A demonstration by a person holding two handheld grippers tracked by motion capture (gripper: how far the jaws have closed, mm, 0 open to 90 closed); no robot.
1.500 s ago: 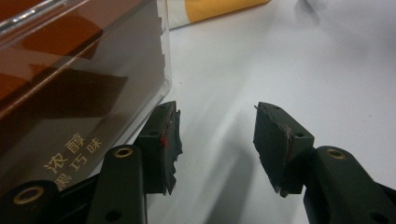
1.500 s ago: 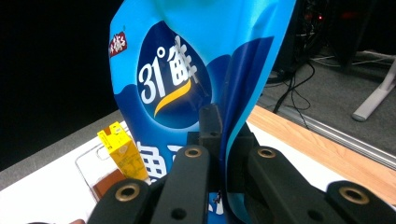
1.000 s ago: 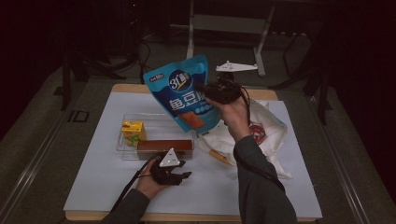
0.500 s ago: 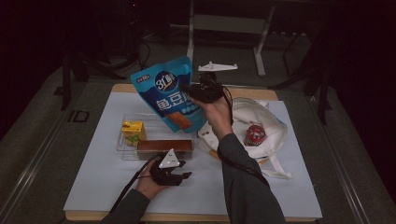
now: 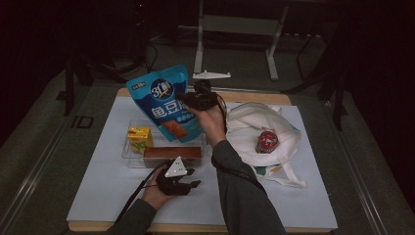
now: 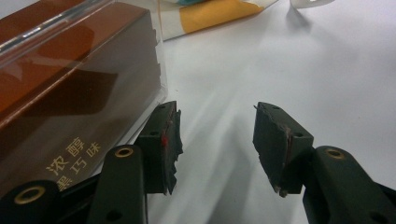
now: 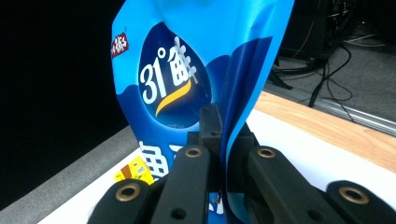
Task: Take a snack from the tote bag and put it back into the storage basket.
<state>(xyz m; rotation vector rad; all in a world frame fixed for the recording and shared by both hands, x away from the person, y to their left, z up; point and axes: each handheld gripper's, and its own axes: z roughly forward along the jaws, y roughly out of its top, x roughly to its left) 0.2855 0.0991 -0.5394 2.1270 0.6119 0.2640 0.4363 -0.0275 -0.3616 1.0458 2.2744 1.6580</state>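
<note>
A blue snack pouch (image 5: pixel 166 105) is being held clamped by its edge in the right gripper (image 5: pixel 198 98), above the clear tray (image 5: pixel 128 159) and its yellow carton (image 5: pixel 139 138). The left gripper (image 5: pixel 188 185) is being rested on the white mat (image 5: pixel 98 186), jaws parted around nothing, just beside the brown box (image 6: pixel 60 93).

- Bare bench (image 5: pixel 112 191) lies open in front of the clear tray (image 5: pixel 128 157).
- Right of the tray, the white cloth bag (image 5: pixel 274 132) blocks passage.
- Above the tray hangs the blue snack pouch (image 5: pixel 164 100).

Blue snack pouch (image 5: pixel 169 105) upright, tilted, held above clear tray (image 5: pixel 128 159).
</note>
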